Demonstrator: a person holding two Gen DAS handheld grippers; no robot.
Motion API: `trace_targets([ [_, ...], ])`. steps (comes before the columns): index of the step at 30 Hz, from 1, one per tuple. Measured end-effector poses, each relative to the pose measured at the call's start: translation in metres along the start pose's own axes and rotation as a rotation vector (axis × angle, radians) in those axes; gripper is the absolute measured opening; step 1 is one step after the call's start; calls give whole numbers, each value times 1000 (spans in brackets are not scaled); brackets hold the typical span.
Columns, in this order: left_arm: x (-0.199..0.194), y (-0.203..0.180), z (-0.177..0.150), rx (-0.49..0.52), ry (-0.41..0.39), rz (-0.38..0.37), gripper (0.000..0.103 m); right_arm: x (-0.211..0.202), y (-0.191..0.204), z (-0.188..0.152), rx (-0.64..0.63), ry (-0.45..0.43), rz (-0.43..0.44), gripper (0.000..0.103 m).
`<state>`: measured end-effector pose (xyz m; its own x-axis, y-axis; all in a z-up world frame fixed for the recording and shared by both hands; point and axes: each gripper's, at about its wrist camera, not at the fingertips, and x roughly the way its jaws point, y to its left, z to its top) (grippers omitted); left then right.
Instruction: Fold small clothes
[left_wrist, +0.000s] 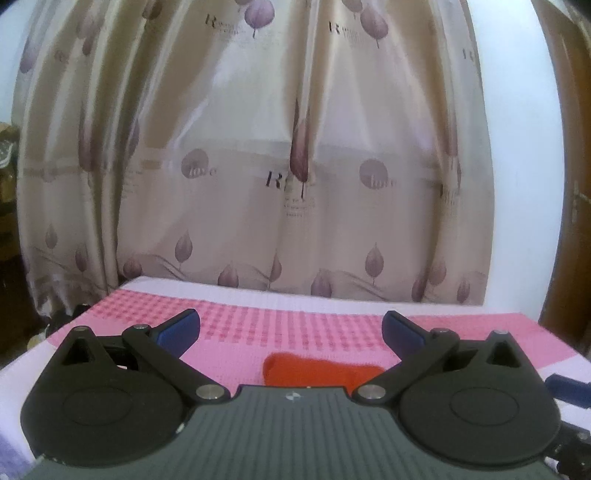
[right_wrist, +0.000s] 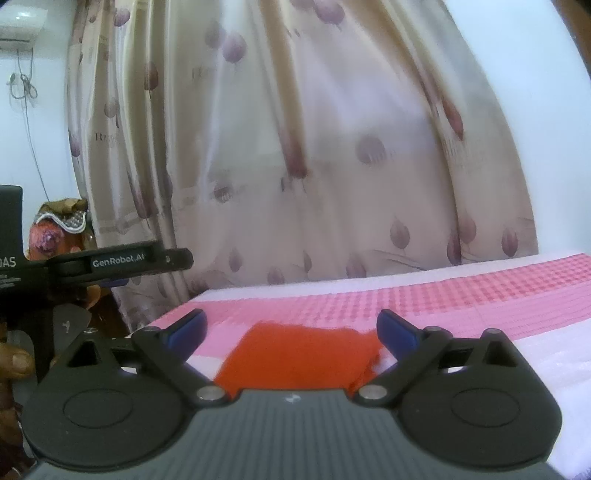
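A small red garment (left_wrist: 317, 371) lies flat on the pink checked cloth (left_wrist: 295, 328) of the table. In the left wrist view it sits low between my fingers, partly hidden by the gripper body. My left gripper (left_wrist: 291, 326) is open and empty above the cloth. In the right wrist view the red garment (right_wrist: 299, 356) spreads wider below my right gripper (right_wrist: 291, 328), which is open and empty. The left gripper's side (right_wrist: 122, 262) shows at the left edge of the right wrist view, held in a hand.
A beige curtain with purple leaf prints (left_wrist: 258, 166) hangs just behind the table's far edge. White walls flank it. A brown door (left_wrist: 576, 203) stands at the right. Clutter (right_wrist: 62, 221) sits at the left beyond the table.
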<state>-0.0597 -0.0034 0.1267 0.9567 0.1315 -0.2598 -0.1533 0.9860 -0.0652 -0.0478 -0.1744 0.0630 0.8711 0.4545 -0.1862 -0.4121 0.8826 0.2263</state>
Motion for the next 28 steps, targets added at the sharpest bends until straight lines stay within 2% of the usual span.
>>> trace_targets([
  [10, 17, 7, -24, 32, 74, 1, 103, 9, 2, -14, -13, 56, -13, 100],
  [18, 25, 7, -36, 41, 112, -28, 103, 14, 1, -21, -7, 91, -14, 100],
  [26, 26, 9, -42, 42, 79, -31, 103, 16, 0, -25, -4, 106, -17, 100],
  [28, 28, 9, -42, 41, 94, -47, 103, 15, -1, -25, -6, 105, -16, 100],
])
